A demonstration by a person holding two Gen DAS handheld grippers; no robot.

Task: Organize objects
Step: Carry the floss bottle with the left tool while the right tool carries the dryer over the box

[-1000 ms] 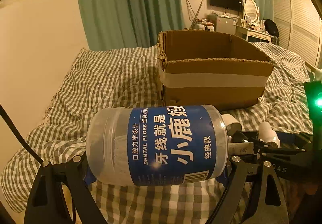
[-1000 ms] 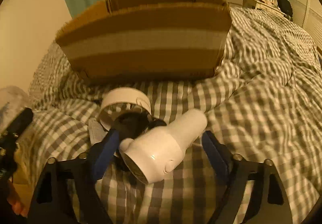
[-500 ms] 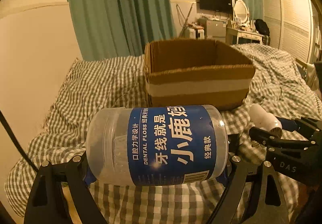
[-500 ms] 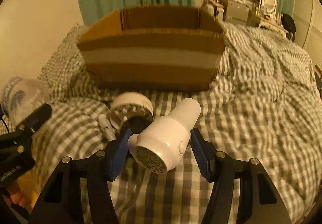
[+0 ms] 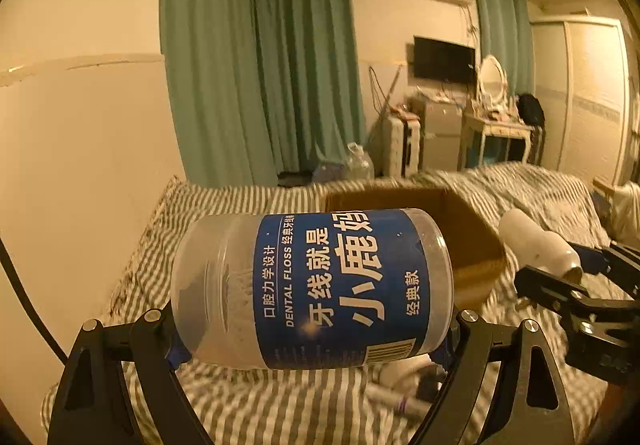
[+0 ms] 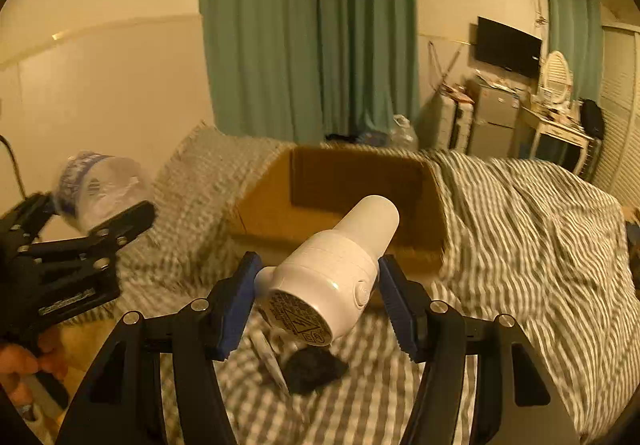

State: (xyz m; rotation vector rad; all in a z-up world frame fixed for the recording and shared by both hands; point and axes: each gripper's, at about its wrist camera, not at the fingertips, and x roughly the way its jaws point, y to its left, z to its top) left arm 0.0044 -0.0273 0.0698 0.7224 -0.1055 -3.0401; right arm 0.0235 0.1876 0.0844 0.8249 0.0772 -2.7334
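Observation:
My left gripper is shut on a clear dental floss jar with a blue label, held sideways above the bed. My right gripper is shut on a white cylindrical device, also lifted; it shows at the right of the left wrist view. An open cardboard box sits on the checked bedspread just beyond both grippers, its top facing up; it also shows in the left wrist view. The left gripper and jar show at the left of the right wrist view.
Small items lie on the bedspread below the grippers: a black object and a white pen-like stick. A wall runs along the bed's left side. Green curtains, a TV and a dresser stand behind.
Both grippers have risen with their objects, from bed level to above the box's rim. The box now sits lower in both views, with its inside showing.

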